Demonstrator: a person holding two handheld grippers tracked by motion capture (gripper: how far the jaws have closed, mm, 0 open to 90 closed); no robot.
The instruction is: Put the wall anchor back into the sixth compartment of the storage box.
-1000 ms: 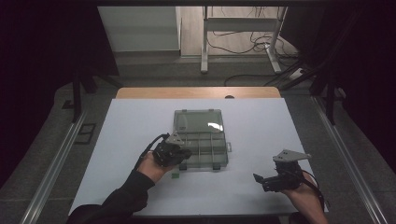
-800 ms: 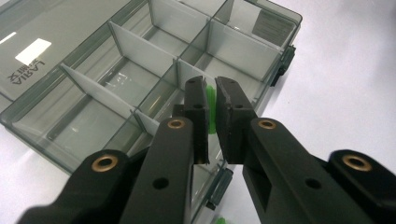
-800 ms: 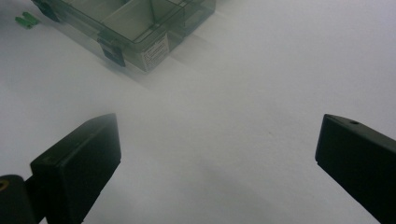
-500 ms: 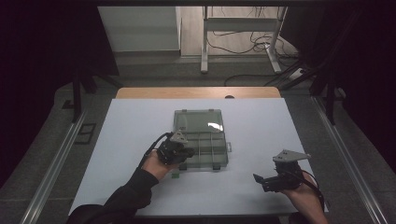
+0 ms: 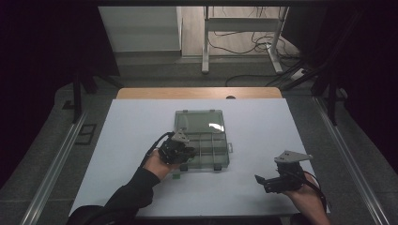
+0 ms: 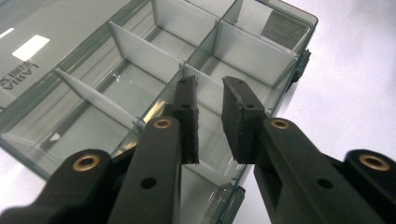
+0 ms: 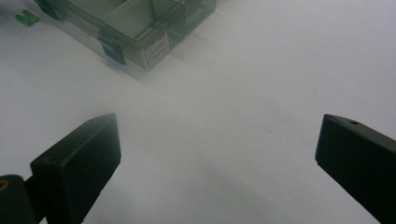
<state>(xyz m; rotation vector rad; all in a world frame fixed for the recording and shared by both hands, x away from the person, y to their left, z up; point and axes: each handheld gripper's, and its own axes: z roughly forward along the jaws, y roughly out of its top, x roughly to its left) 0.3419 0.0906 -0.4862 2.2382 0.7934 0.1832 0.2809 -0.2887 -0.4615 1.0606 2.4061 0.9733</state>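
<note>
Clear plastic organizer box (image 5: 202, 139) sits mid-desk, lid open; probably light, stiff, slippery, best gripped by a wall. Left gripper (image 6: 210, 116) hovers over its near-left compartment, jaws just opening, nothing between; right gripper (image 5: 261, 182) gapes wide near the desk's front-right corner.

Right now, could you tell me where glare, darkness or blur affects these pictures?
High view: dark surroundings, lit white table, a bright glare patch on the organizer box lid. Left gripper view: sharp, with a light reflection on the lid at upper left. Right gripper view: the right gripper is blurred up close, and the table looks hazy.
</note>
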